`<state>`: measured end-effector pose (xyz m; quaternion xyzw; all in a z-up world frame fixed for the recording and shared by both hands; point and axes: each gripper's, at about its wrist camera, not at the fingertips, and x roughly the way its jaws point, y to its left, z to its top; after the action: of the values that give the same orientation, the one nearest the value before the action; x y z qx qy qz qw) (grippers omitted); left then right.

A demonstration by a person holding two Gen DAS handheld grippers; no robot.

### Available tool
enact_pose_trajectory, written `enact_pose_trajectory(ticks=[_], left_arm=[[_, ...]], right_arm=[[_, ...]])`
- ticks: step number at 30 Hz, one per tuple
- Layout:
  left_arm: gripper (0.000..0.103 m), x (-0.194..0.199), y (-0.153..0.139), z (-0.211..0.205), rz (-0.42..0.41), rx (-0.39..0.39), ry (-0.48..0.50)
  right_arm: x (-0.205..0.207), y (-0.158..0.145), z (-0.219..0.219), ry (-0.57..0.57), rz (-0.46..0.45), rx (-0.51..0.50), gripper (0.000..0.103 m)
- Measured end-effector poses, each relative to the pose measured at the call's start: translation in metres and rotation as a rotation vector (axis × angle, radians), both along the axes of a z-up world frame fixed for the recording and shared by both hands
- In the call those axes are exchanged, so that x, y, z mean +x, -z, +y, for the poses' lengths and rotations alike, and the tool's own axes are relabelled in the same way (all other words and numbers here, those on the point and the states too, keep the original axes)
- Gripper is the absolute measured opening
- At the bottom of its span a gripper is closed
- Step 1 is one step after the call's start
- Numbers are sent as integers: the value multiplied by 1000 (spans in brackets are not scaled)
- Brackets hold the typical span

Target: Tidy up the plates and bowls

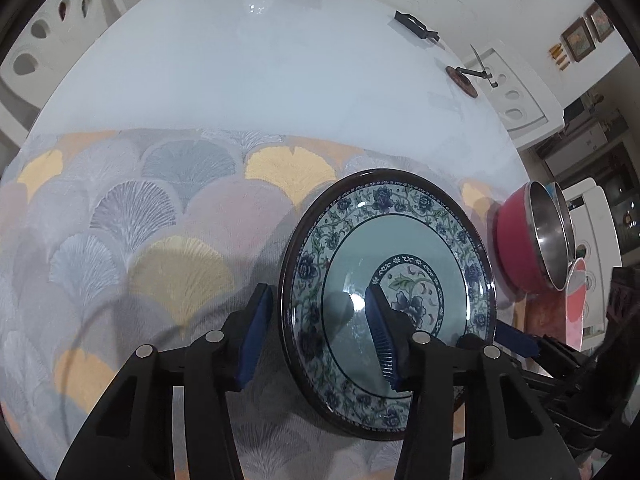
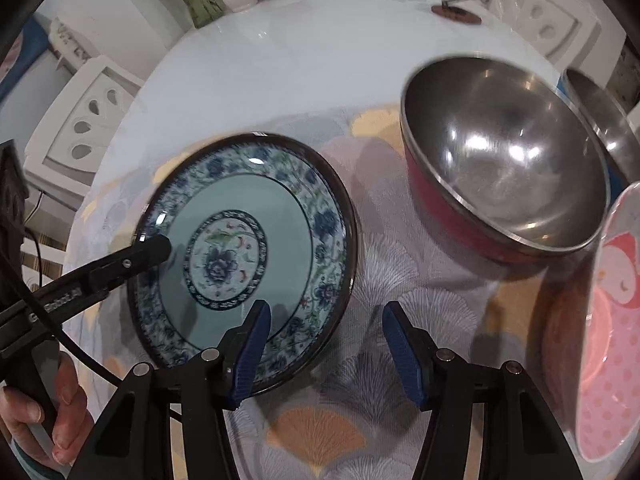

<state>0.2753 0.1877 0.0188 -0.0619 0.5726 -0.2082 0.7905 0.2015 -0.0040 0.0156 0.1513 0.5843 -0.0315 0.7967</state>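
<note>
The patterned plate [image 1: 388, 300] lies on the fan-patterned cloth [image 1: 160, 240] that covers the near part of the worktop [image 1: 280, 72]; it looks like glazed ceramic, so I judge it stiff, rather heavy, slippery on its shiny face and easy to chip; the dark raised rim is the best place to take hold, one pad above and one below. The left hand-held gripper [image 1: 320, 332] straddles the plate's near-left rim, one finger outside the rim and one over the glazed well, with the jaws at a middle width; I cannot tell if the pads press already. The right hand-held gripper [image 2: 326, 354] is open at a middle width and holds nothing; one finger hangs over the plate's edge, the other over the cloth. Just beside stands a steel bowl [image 2: 504, 160] with a red outside, light and tough, and a pink dotted plate [image 2: 608, 340], probably plastic.
</note>
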Motion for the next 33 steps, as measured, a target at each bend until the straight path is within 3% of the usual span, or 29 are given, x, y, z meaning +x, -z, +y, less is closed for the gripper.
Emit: enact_pose_trajectory(ticks=[11, 20, 24, 27, 33], left_arm=[[44, 5, 3, -7, -40, 7, 35], [42, 4, 4, -1, -15, -46, 2], [42, -17, -7, -13, -105, 68, 78], [40, -31, -16, -8, -99, 19, 64], [39, -69, -50, 1, -168, 45, 42]], right_arm=[[8, 3, 9, -39, -48, -66, 56], [12, 3, 27, -98, -73, -78, 54], [-1, -10, 30, -148, -140, -123, 51], [-12, -26, 33, -186, -188, -202, 51], [-36, -52, 36, -240, -220, -188, 51]])
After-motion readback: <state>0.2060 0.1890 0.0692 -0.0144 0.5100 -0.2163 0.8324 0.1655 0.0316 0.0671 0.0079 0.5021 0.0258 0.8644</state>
